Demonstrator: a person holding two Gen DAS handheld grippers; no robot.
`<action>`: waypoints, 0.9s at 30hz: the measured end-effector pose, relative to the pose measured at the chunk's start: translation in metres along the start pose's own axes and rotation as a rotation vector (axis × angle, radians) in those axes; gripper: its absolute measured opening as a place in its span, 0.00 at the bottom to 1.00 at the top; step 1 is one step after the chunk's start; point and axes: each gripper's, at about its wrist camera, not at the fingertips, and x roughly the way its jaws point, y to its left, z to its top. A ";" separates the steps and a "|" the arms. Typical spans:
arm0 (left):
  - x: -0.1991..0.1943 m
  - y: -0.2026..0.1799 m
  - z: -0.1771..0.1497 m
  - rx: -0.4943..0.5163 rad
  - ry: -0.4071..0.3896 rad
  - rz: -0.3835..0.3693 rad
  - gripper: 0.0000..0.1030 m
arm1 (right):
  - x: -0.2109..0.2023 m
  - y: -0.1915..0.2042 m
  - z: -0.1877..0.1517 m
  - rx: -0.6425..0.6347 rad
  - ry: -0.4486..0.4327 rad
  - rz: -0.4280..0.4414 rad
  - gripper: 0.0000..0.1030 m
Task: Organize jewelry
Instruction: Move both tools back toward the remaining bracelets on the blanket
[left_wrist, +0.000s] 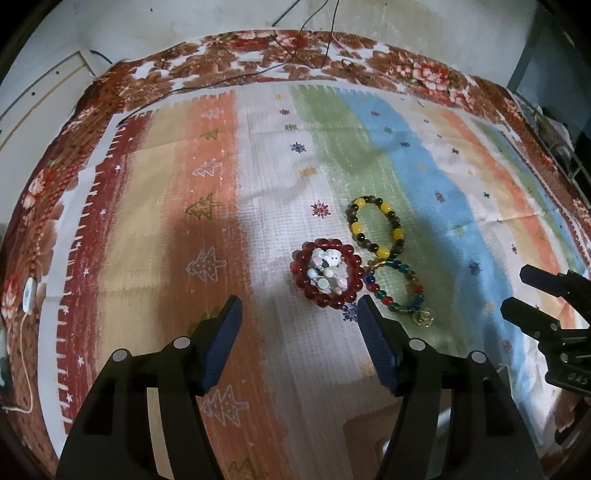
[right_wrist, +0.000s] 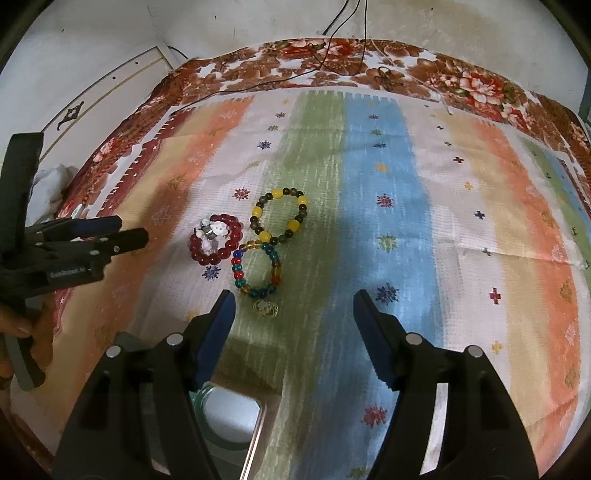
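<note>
Three bead bracelets lie close together on the striped cloth. A red bead bracelet (left_wrist: 327, 277) (right_wrist: 215, 243) has a white charm cluster inside its ring. A yellow-and-dark bracelet (left_wrist: 373, 232) (right_wrist: 279, 217) lies just beyond it. A multicolour bracelet (left_wrist: 397, 286) (right_wrist: 257, 269) with a small gold charm (right_wrist: 265, 308) lies nearest. My left gripper (left_wrist: 300, 314) is open and empty, just short of the red bracelet. My right gripper (right_wrist: 293, 306) is open and empty, just right of the gold charm. Each gripper shows in the other's view: left (right_wrist: 125, 230), right (left_wrist: 521, 290).
A striped mat (right_wrist: 384, 229) covers a floral bedspread (right_wrist: 465, 81). Black cables (right_wrist: 332, 40) run over the far edge by the wall. A glass container with a white inside (right_wrist: 229, 417) sits under the right gripper. A white switch on a cord (left_wrist: 28, 293) lies at far left.
</note>
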 end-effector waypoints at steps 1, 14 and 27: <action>0.003 0.000 0.001 0.001 0.005 0.002 0.62 | 0.003 0.000 0.002 0.003 0.006 0.009 0.65; 0.038 0.000 0.019 0.001 0.051 -0.001 0.62 | 0.046 -0.003 0.022 0.000 0.077 0.017 0.66; 0.067 0.003 0.031 -0.043 0.098 -0.054 0.62 | 0.088 -0.004 0.028 -0.007 0.154 0.017 0.66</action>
